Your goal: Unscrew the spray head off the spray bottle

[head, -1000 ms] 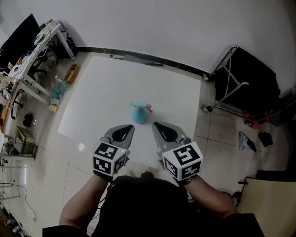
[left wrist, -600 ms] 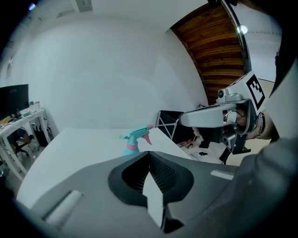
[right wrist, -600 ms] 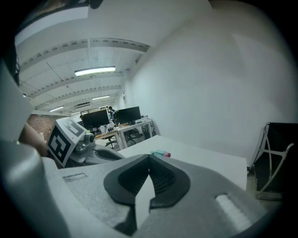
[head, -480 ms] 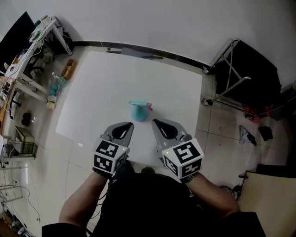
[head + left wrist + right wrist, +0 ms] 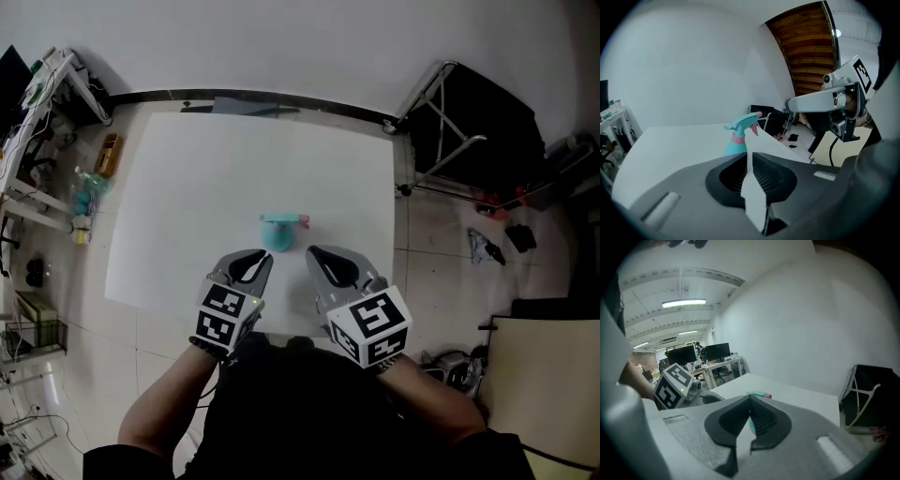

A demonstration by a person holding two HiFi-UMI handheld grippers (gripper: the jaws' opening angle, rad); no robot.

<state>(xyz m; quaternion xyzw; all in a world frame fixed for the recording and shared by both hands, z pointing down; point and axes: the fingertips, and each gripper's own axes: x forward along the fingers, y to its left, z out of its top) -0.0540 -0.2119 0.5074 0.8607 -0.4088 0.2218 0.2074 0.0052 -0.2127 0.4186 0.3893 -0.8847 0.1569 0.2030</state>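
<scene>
A teal spray bottle with a teal spray head and pink nozzle stands upright on the white table. My left gripper hovers just short of the bottle's near left side. Its jaws have just been opening and show a thin slit with nothing between them. In the left gripper view the bottle rises beyond the left gripper. My right gripper is shut and empty, near the bottle's right side. In the right gripper view the spray head peeks over the right gripper.
A black folding stand sits on the floor beyond the table's right edge. Desks with clutter and bottles on the floor lie to the left. Dark items are scattered on the tiles at right.
Both grippers have crept a little closer to the bottle and lower. The head view has shifted. The bottle stands where it was.
</scene>
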